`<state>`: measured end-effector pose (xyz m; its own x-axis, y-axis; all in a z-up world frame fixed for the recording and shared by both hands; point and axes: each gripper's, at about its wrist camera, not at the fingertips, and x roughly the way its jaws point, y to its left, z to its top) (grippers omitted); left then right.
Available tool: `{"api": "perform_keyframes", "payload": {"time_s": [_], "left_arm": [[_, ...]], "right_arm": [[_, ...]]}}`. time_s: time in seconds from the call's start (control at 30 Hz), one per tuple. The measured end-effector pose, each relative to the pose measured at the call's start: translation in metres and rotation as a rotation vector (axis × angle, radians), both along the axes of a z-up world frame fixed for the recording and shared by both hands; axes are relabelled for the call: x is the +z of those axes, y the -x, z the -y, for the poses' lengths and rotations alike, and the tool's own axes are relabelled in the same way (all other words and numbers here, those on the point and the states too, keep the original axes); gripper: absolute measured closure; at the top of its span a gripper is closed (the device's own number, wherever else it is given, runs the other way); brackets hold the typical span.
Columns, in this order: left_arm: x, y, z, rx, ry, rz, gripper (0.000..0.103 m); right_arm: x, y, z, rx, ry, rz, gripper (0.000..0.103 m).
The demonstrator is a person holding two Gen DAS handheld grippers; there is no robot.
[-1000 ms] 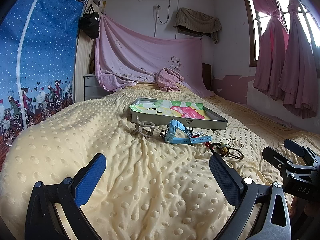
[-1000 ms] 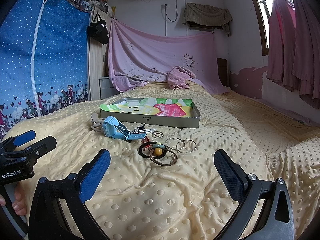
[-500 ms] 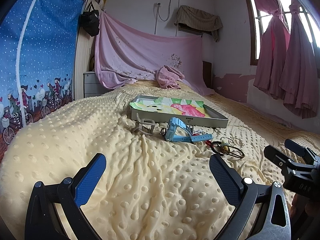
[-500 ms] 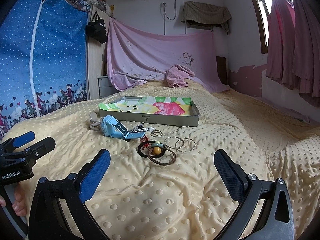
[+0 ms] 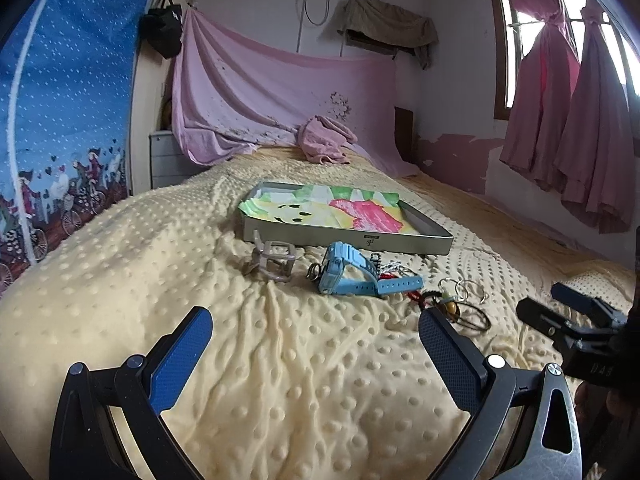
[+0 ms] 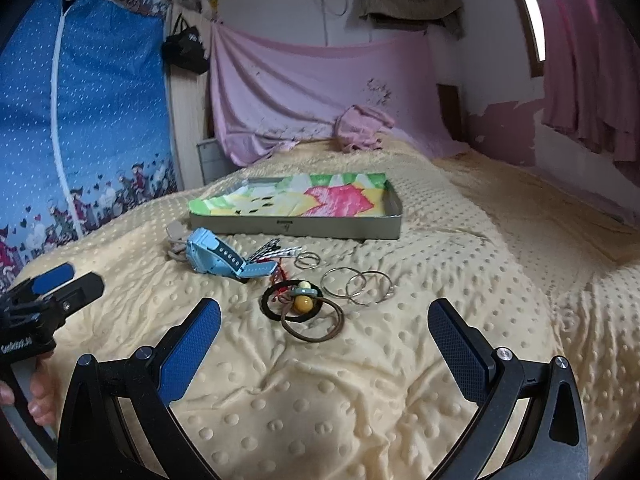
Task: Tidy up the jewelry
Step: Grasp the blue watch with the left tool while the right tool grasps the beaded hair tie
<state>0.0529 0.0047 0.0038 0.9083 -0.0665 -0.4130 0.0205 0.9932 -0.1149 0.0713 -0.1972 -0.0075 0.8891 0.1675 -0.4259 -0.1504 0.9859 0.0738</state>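
Both tongs, left [image 5: 316, 354] and right [image 6: 324, 342], spread wide and empty, edged closer over the bedspread [image 6: 460, 240] in the past second; watch [image 5: 348, 270], rings [image 6: 356, 286] and hair ties [image 6: 304, 306] lying loose just before the tray [image 6: 296, 228], none sorted yet

Soft window [image 5: 516, 36] daylight, perhaps hazy

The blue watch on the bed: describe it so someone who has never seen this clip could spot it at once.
Find the shallow grey tray lined with bright paper on the yellow dotted blanket. Just in front of the tray's left end lies the blue watch, propped on its side with its strap trailing right. It is the only light-blue item; its neighbours are a clear watch, metal rings and dark hair ties.
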Motion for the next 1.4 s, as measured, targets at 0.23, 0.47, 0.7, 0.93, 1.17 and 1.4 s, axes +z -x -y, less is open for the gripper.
{"api": "perform_keyframes", "payload": {"time_s": [0.23,0.47,0.7,0.93,1.17,1.4], "left_arm": [[0.001,-0.034,0.005,-0.009,0.026,-0.033,0.000],[-0.002,-0.070,0.010,-0.031,0.034,-0.057,0.001],[-0.011,-0.100,0.018,-0.063,0.040,-0.091,0.017],[-0.022,-0.122,0.021,-0.095,0.069,-0.139,0.044],[-0.030,-0.126,0.023,-0.100,0.063,-0.156,0.059],[-0.032,-0.123,0.019,-0.060,0.038,-0.171,0.077]], "right_arm": [[-0.001,-0.035,0.002,0.038,-0.044,-0.048,0.001],[-0.005,-0.073,-0.008,0.101,-0.026,-0.083,0.013],[-0.028,-0.092,-0.016,0.154,-0.032,-0.174,0.044],[-0.044,-0.100,-0.021,0.196,-0.035,-0.229,0.066],[-0.050,-0.104,-0.029,0.223,-0.017,-0.244,0.069],[-0.049,-0.101,-0.037,0.252,0.013,-0.241,0.081]]}}
